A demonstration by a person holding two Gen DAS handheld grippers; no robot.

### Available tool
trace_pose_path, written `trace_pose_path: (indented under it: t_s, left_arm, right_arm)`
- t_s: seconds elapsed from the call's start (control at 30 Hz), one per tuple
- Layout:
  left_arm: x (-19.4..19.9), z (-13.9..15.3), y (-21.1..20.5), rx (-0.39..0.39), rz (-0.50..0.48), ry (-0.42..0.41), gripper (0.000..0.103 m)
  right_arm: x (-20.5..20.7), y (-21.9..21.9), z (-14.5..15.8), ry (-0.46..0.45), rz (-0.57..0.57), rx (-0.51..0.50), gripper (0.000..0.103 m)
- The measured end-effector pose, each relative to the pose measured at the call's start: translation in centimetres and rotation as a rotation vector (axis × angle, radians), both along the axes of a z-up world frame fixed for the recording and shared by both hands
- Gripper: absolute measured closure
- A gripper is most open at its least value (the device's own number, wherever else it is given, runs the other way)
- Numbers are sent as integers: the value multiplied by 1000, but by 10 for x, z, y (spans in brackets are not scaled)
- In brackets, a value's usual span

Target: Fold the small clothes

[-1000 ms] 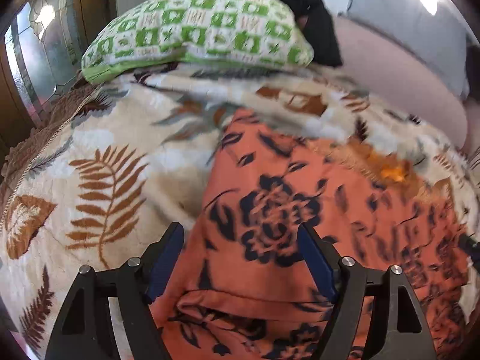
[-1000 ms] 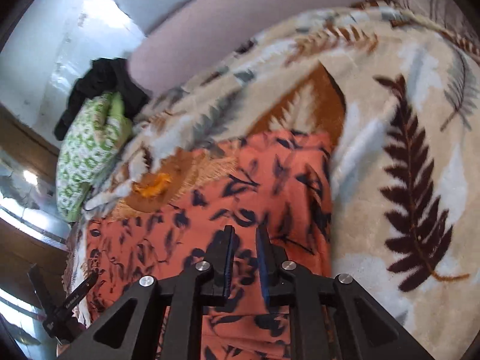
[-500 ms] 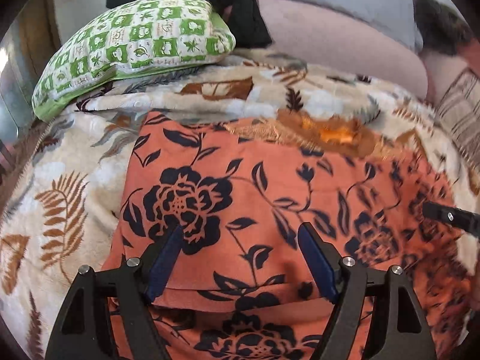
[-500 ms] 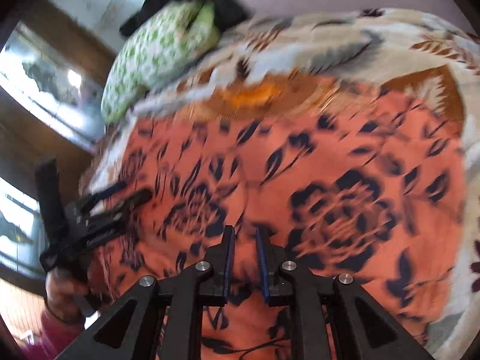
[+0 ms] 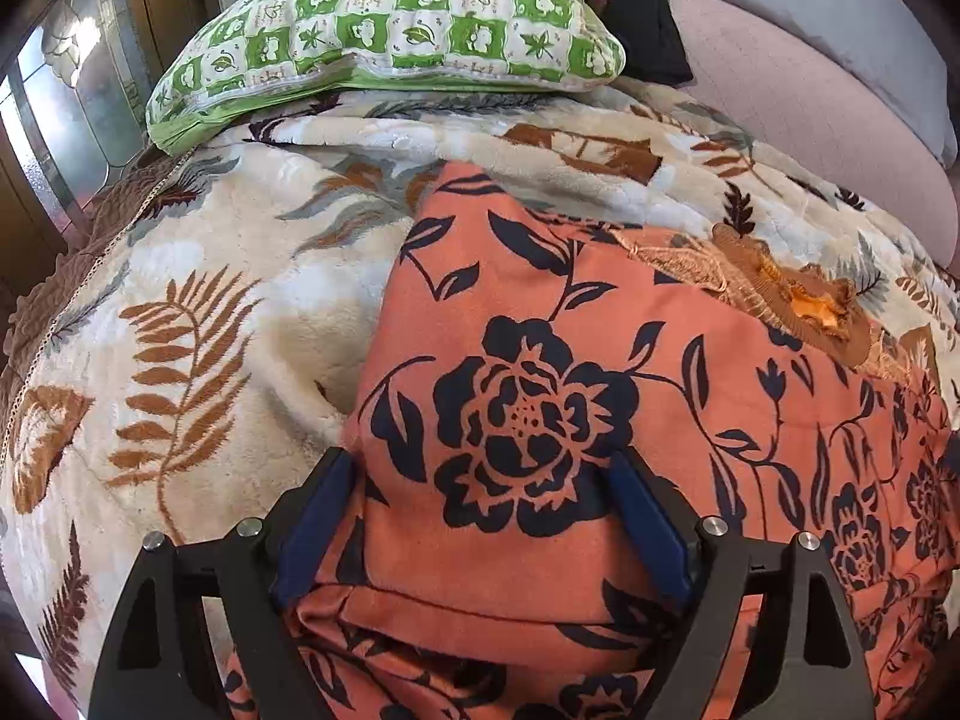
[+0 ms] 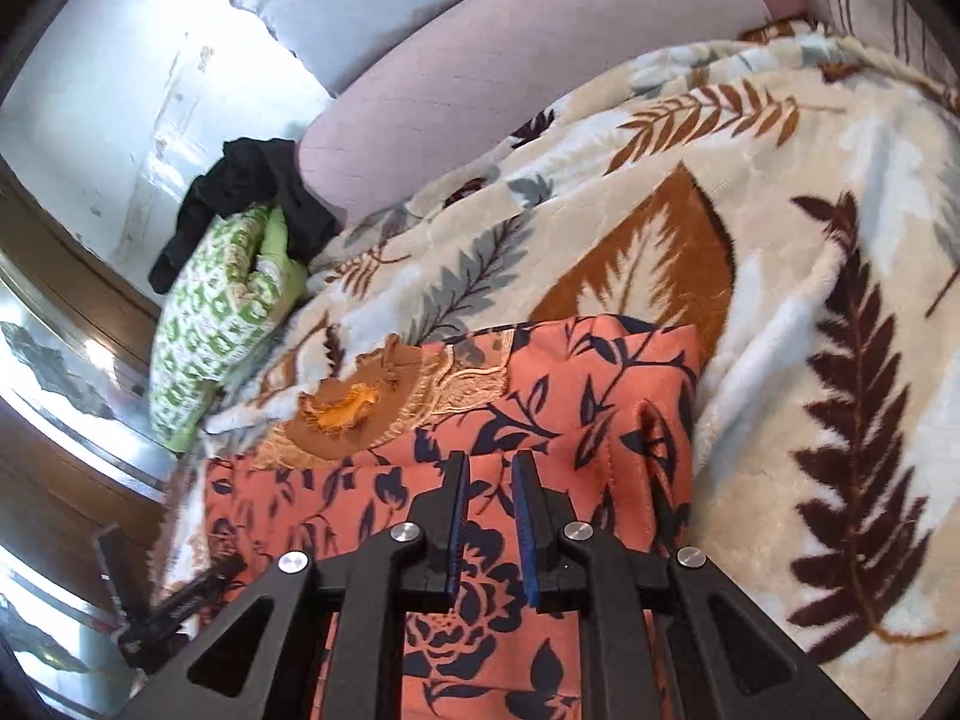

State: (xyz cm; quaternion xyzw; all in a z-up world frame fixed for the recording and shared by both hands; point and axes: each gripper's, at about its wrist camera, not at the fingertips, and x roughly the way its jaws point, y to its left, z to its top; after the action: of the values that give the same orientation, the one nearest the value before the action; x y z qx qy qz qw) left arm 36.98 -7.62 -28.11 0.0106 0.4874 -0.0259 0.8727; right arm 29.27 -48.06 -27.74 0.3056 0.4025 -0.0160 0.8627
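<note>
Orange floral garment [image 5: 600, 372] lies spread on the leaf-patterned blanket [image 5: 198, 324], below the green checked pillow [image 5: 384, 30]. Left gripper [image 5: 480, 516] has just been widening its jaws; a folded edge of the cloth sits between the blue pads [image 5: 318, 528] (apparently unpinched). Right gripper [image 6: 489, 516] hangs over the garment, jaws nearly closed with only a narrow gap, holding nothing.

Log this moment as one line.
step: fold orange garment on blanket | left gripper: jaws have just been opening, garment between them | right gripper: nearly shut over garment, no grip visible
</note>
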Motion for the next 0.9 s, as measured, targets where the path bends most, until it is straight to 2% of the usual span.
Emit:
trace_pose_path:
  t_s: [0.03,0.07,0.23,0.4,0.47,0.53,0.6,0.67,0.77,0.83,0.9]
  left_arm:
    - [-2,3,1,-10,6,-10,16]
    - [-4,5,2,-15,11,-18,16]
    - [-13,16,5,-20,18,-59,16]
    - [-13,0,3,65,-13,-2,16]
    - [-14,0,4,58,-21,-10,16]
    - [-17,2,8,37,-20,-9,16]
    - [-22,9,11,14,-10,-28,16]
    - [-29,17,12,9,-17,-66,16]
    - [-42,27,8,-9,-49,-120,16]
    - [-47,28,0,-42,-85,-127,16]
    - [-49,22,-15,-35,-139,-97,16]
  right_arm:
    - [3,0,-6,53,-15,-16,86]
    - [5,-1,-12,69,-11,5,86]
    - [-4,6,8,42,13,33,86]
    - [-12,58,14,24,225,44,86]
    - [-12,86,6,62,312,23,86]
    - [-12,106,-8,146,371,-23,85]
    - [-18,110,-4,112,362,-61,85]
    - [-22,107,4,112,359,-30,85]
    - [-33,103,16,48,351,13,85]
    - [-38,105,16,46,339,5,85]
    - [-38,106,8,84,332,3,83]
